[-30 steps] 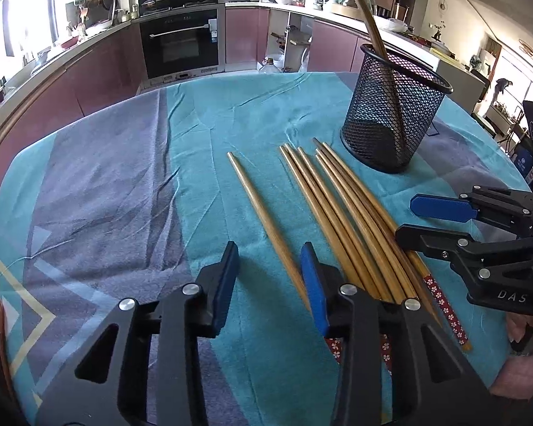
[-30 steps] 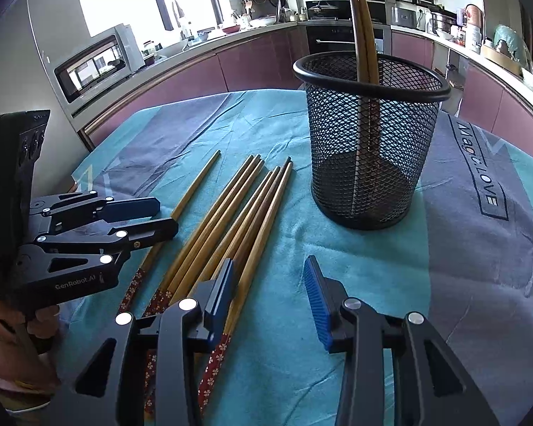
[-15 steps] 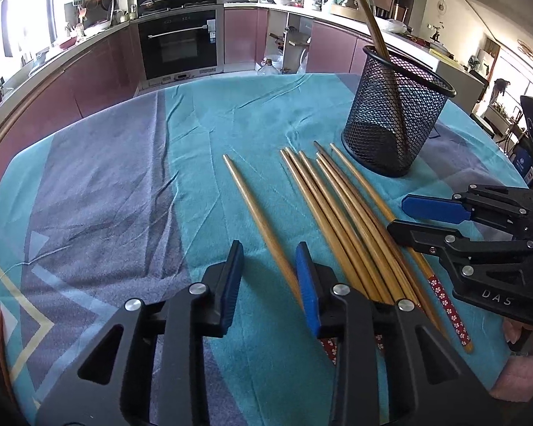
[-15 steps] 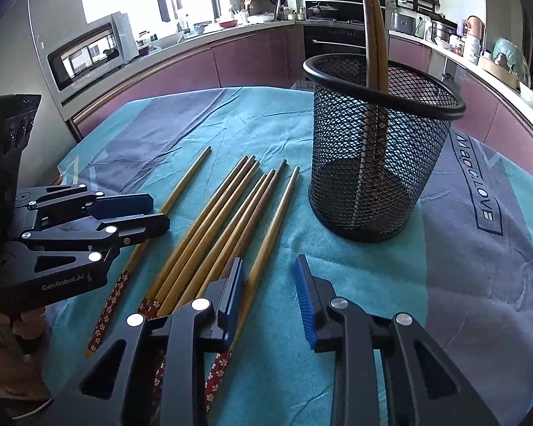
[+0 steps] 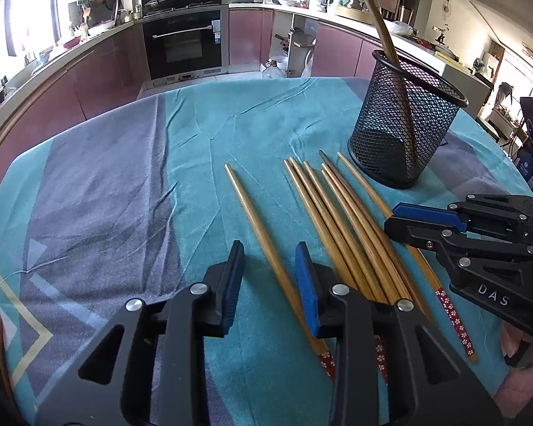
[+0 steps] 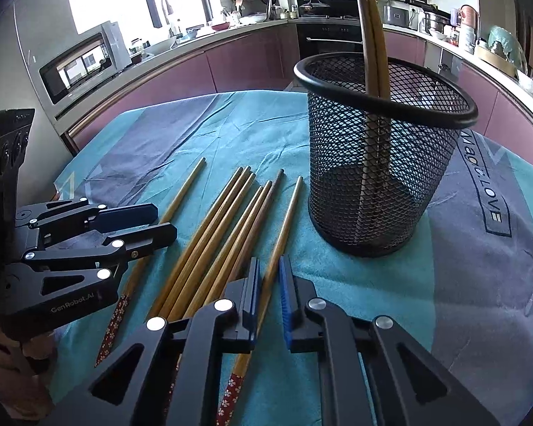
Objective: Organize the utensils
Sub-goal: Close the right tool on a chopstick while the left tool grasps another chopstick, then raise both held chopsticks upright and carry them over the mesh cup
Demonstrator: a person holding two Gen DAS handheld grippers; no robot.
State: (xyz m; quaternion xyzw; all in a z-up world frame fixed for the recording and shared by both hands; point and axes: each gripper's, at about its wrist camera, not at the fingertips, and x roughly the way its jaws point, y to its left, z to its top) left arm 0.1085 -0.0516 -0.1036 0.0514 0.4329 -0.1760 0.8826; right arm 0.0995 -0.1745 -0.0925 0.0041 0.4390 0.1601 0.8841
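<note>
Several wooden chopsticks (image 5: pixel 341 220) with red flowered ends lie side by side on the teal tablecloth. A black mesh holder (image 5: pixel 405 124) stands upright behind them with two chopsticks (image 6: pixel 373 56) in it. My left gripper (image 5: pixel 268 277) is open, its jaws on either side of the leftmost single chopstick (image 5: pixel 263 238). My right gripper (image 6: pixel 268 284) is nearly closed around the rightmost chopstick (image 6: pixel 282 227), close to the holder (image 6: pixel 383 149); a narrow gap still shows beside the stick. The left gripper also shows in the right wrist view (image 6: pixel 160 220), and the right gripper shows in the left wrist view (image 5: pixel 398 216).
The table is covered by a teal and grey cloth (image 5: pixel 99 195) with creases. Kitchen cabinets and an oven (image 5: pixel 183 42) stand beyond the far edge. A microwave (image 6: pixel 85 60) sits on the counter at the left of the right wrist view.
My right gripper's jaws have narrowed from wide open to nearly closed around the rightmost chopstick. My left gripper has shifted so the single chopstick lies between its jaws, which narrowed a little.
</note>
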